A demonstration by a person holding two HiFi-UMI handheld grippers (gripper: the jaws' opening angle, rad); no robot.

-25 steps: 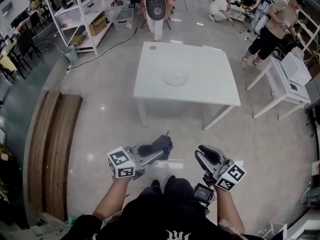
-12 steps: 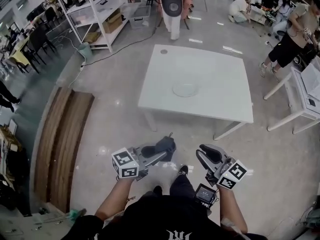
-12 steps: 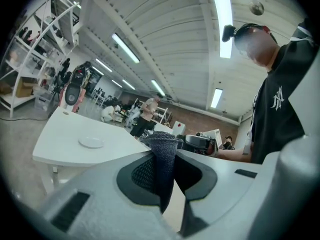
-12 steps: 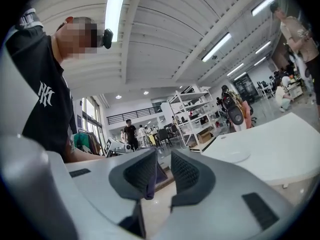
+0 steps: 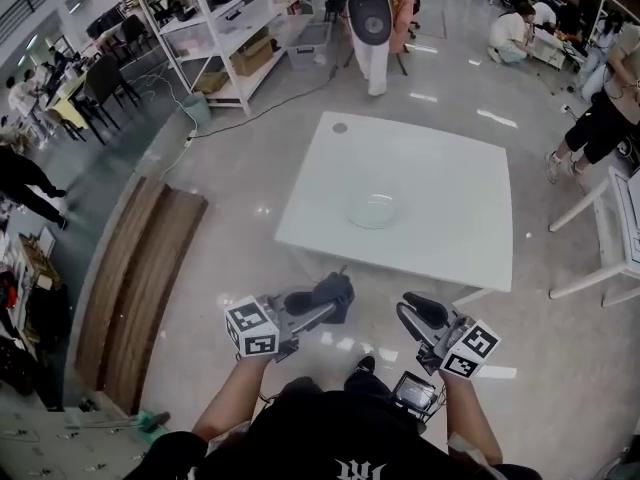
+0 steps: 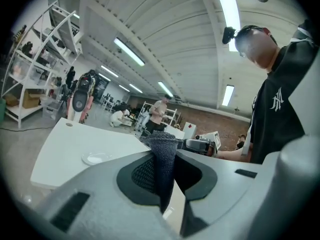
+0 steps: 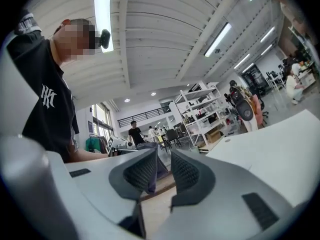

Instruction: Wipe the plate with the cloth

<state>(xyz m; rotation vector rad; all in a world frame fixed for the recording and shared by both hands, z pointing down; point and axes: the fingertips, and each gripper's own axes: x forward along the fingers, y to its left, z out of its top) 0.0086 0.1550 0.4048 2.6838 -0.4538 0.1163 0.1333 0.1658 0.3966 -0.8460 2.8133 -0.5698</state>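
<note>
Dark cloth (image 6: pixel 162 159) pinched in the left hand-held gripper (image 5: pixel 335 294), right hand-held gripper (image 5: pixel 414 311) narrowly parted (empty), both over the floor (image 5: pixel 230 233), clear plate (image 5: pixel 373 210) on white tabletop (image 5: pixel 455 223) ahead

Both grippers held low before the body. Left gripper (image 5: pixel 320 306) clamps the cloth (image 5: pixel 336 290), angled inward; right gripper (image 5: pixel 418 312) empty, jaws slightly apart.

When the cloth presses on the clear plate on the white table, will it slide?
The plate looks like clear glass on a smooth white table, so it probably slides easily. Being shallow, it should not tip; likely fragile.
</note>
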